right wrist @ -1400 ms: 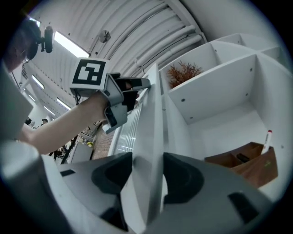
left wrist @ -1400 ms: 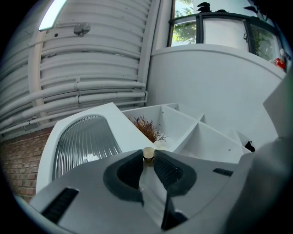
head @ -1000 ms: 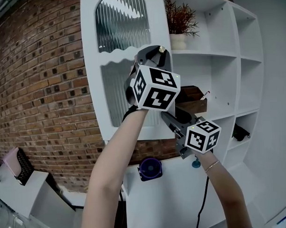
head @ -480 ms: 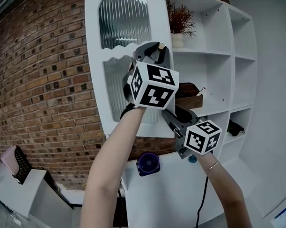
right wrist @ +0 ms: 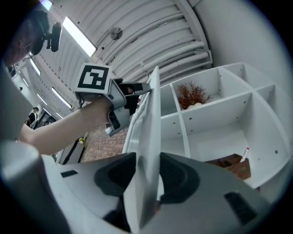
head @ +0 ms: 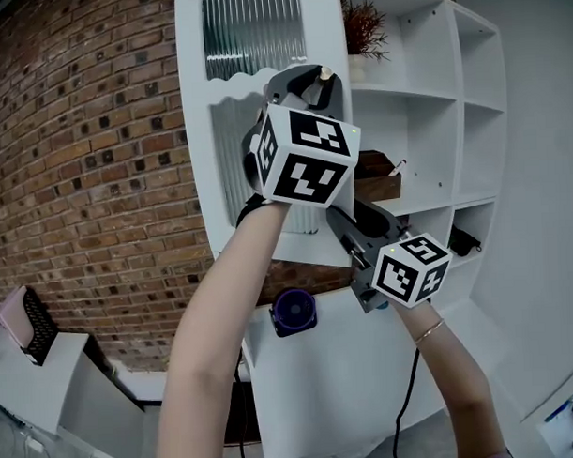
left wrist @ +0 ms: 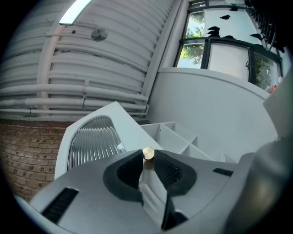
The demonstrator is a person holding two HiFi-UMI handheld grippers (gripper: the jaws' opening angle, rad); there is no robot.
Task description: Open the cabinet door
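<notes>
The white cabinet door [head: 255, 131] with ribbed glass panes stands swung out from the shelf unit [head: 424, 125]. My left gripper [head: 311, 82] is high on the door's free edge, shut on the small brass knob [head: 325, 73]. In the left gripper view the knob [left wrist: 148, 153] sits between the dark pads [left wrist: 169, 170], with the door [left wrist: 91, 141] behind. My right gripper [head: 348, 232] is lower on the same edge. In the right gripper view the door's edge [right wrist: 149, 151] runs between its closing jaws [right wrist: 149, 180], with both pads against the panel.
A brick wall [head: 97, 164] is behind the door at the left. The open shelves hold a dried plant in a white pot [head: 364, 37], a wooden box [head: 374, 183] and a black item [head: 463, 241]. A purple round device [head: 293, 310] and a hanging cable [head: 403, 426] are below.
The door has swung a little further out from the shelves, with both grippers travelling along on its edge. The right gripper's jaws have narrowed onto the door edge.
</notes>
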